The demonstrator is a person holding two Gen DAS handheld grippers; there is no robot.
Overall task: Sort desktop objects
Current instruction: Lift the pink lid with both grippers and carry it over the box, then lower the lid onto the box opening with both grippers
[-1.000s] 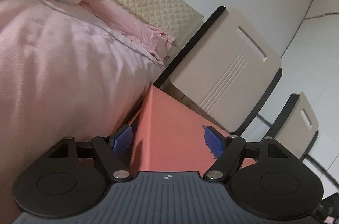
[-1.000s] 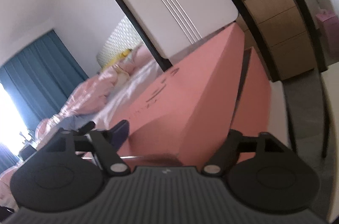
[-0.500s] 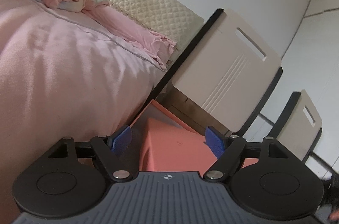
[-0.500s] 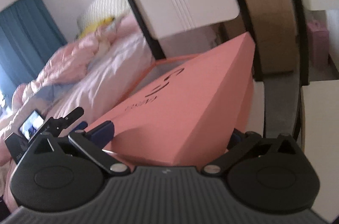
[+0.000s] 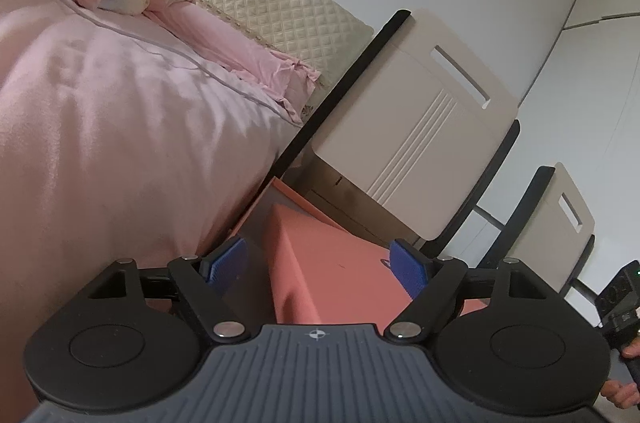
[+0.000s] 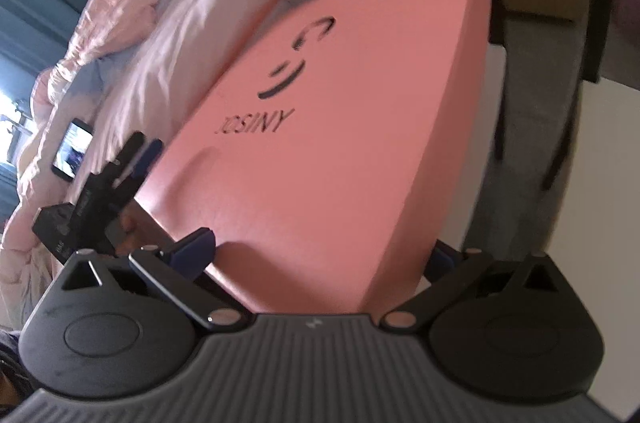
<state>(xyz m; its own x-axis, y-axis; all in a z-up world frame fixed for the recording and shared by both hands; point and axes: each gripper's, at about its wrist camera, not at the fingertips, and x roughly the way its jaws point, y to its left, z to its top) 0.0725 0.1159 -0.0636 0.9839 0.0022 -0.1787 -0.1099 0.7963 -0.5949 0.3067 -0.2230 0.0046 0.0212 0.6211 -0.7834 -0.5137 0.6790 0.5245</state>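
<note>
The pink box lid [image 6: 344,127] sat tilted over the pink box base [image 5: 294,197], whose rim showed beyond its far edge, both just beside the bed [image 5: 120,127] and in front of a white chair [image 5: 412,127]. Its printed top faced the right wrist camera and its near corner reached back between the fingers of the right tool [image 6: 320,253].

That right tool had just been opening and now stood spread as wide as it goes, the corner of the lid between its pads with a gap at the left pad; the right pad was mostly hidden behind the lid, so the hold looked released rather than clamped. The left tool [image 5: 318,265] was also apart – a blue pad on either side of the lid's near corner, neither pad clearly pressing on it.

The step in hand appeared to be seating the lid on the base. To do it well, square the lid's corners with the base rim before lowering, and keep both tools at opposite edges so it sinks evenly – a skewed lid would likely jam on one wall. A phone [image 6: 72,155] lay on the bed, well clear
</note>
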